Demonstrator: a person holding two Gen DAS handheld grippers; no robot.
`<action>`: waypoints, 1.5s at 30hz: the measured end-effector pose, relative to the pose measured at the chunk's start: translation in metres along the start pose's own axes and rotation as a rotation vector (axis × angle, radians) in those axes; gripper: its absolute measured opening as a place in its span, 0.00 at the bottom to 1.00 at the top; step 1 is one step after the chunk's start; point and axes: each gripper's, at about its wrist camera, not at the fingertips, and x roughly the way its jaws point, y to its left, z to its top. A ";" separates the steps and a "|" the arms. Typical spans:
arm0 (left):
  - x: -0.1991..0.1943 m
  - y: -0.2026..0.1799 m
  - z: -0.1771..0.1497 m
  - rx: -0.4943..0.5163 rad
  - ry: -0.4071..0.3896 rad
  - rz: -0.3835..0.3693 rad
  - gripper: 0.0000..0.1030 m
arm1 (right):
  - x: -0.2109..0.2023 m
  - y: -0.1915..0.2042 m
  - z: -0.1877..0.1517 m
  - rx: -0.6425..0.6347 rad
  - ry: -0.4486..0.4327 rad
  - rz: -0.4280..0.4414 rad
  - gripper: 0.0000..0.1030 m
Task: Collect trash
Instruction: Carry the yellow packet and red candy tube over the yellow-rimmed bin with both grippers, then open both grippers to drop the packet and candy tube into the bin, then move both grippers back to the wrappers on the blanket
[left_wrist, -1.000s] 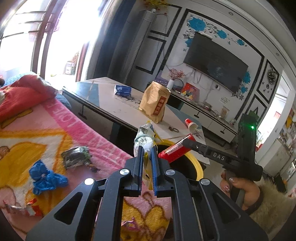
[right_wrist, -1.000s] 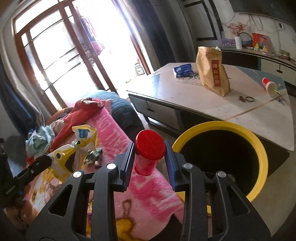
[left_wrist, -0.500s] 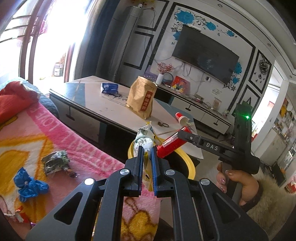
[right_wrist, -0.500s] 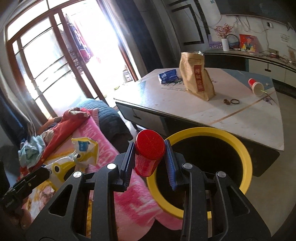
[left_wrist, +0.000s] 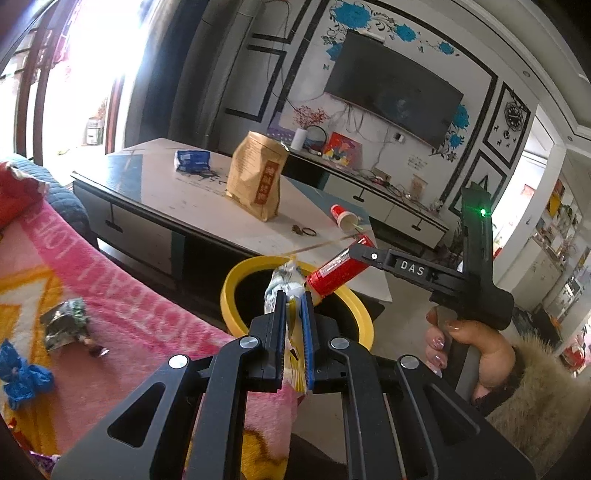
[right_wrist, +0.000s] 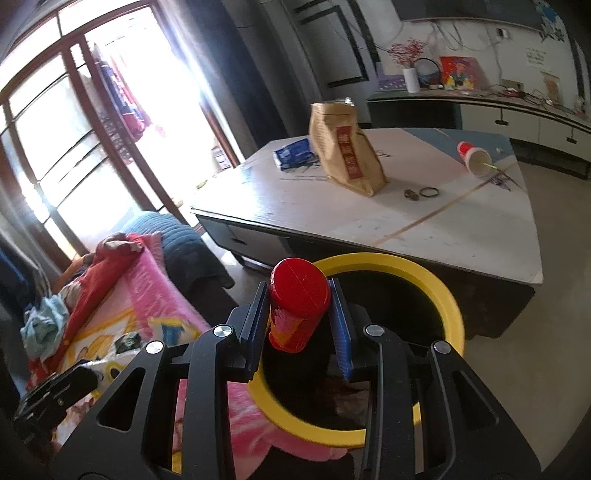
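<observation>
Trash collection, two wrist views. Your left gripper is clamped on a crumpled white-and-yellow plastic wrapper, whose top sticks up past the blue finger pads and whose yellow tail hangs between the jaws. Your right gripper grips a red cylindrical plastic canister with a flat red lid, pinched across its body. Both held items sit over the round black bin with a yellow rim, which stands on the floor between the pink patterned blanket and the low pale-topped coffee table. In the left view, your right hand, in a furry cuff, holds the other tool's handle to the right of the bin.

Loose on the blanket lie a crumpled dark-green foil wrapper and a scrunched blue plastic scrap, well apart from the bin. On the table stand a tan paper bag with a red label, a blue packet behind it, and a tipped red-and-white paper cup near the far edge.
</observation>
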 end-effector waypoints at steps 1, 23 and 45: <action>0.003 -0.001 0.000 0.003 0.003 -0.001 0.08 | 0.001 -0.003 0.000 0.003 0.000 -0.008 0.24; 0.095 -0.018 -0.003 0.034 0.122 -0.018 0.07 | 0.017 -0.041 -0.002 0.054 0.020 -0.091 0.24; 0.030 0.031 0.001 -0.158 -0.014 0.075 0.94 | 0.013 0.001 -0.009 -0.057 -0.006 -0.088 0.68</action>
